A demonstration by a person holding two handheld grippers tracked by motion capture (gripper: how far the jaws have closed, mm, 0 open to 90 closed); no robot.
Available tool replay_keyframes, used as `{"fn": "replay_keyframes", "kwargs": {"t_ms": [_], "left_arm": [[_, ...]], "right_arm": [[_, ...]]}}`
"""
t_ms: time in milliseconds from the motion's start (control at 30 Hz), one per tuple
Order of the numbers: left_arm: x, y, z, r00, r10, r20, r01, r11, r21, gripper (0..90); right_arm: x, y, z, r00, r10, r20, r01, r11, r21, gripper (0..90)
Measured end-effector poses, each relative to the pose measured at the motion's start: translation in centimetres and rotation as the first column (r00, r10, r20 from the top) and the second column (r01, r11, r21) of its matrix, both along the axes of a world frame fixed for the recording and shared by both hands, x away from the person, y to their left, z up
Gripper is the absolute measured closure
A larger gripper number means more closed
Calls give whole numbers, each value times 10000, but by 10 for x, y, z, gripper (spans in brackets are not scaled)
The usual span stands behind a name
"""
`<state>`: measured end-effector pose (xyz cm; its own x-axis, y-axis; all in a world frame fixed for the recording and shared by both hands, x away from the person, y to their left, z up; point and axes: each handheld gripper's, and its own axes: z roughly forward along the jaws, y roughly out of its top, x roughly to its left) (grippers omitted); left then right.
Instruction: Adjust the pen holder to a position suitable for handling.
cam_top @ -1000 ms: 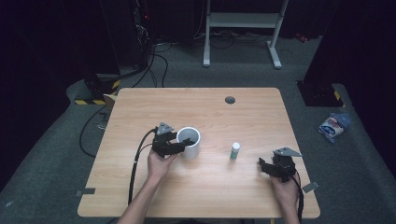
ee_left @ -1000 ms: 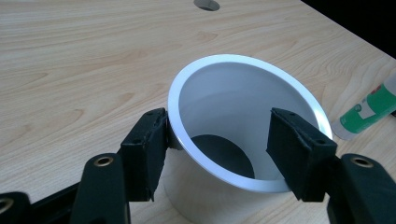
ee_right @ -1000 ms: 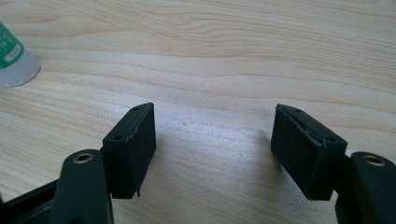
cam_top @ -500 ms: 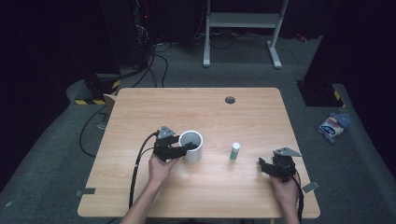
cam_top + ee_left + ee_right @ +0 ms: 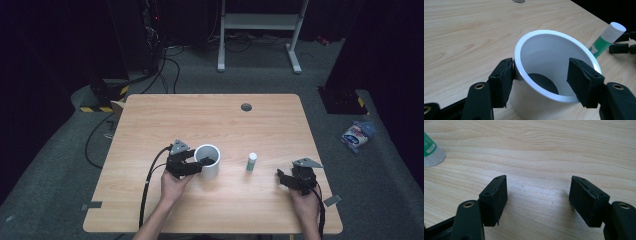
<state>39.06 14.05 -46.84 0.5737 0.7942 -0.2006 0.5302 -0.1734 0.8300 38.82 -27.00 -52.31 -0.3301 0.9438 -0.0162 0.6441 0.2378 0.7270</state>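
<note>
My left gripper (image 5: 540, 82) jaws pinch white cup (image 5: 554, 65): one pad outside near wall, other pad inside against far wall, rim between them. Cup upright on bench (image 5: 210, 120), tilted toward my camera. Judgement: keep squeeze steady, lift straight, avoid tipping. Green-labelled tube (image 5: 607, 37) stands beyond cup, off right jaw — steer clear. My right gripper (image 5: 540, 200) jaws spread, nothing between, low over bench.
</note>
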Motion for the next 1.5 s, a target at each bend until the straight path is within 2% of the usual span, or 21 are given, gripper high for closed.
{"fn": "replay_keyframes", "kwargs": {"t_ms": [400, 767, 900, 1267, 1400, 1500], "left_arm": [[-8, -6, -1, 9998, -216, 47, 217, 9997, -71, 379], [-9, -20, -4, 9986, -532, 41, 531, 9985, 143, 378], [-9, -19, -5, 9989, -471, 39, 471, 9988, 132, 354], [-14, -5, -4, 9991, -217, 367, 235, 9985, -486, 310], [-15, -1, -4, 9985, -204, 508, 228, 9986, -479, 310], [-15, 2, -2, 9986, -121, 515, 154, 9979, -633, 310]], "right_arm": [[0, 0, 0, 10000, 2, -2, -2, 10000, 2, 311], [0, 0, 0, 10000, 2, -1, -2, 10000, 4, 311], [0, 0, 0, 10000, 2, -3, -2, 10000, 6, 311], [0, 0, 0, 10000, 1, -3, -1, 10000, 3, 311], [0, 0, 0, 10000, -2, -5, 2, 10000, 5, 310], [0, 0, 0, 10000, -3, -4, 3, 10000, 5, 311]]}}
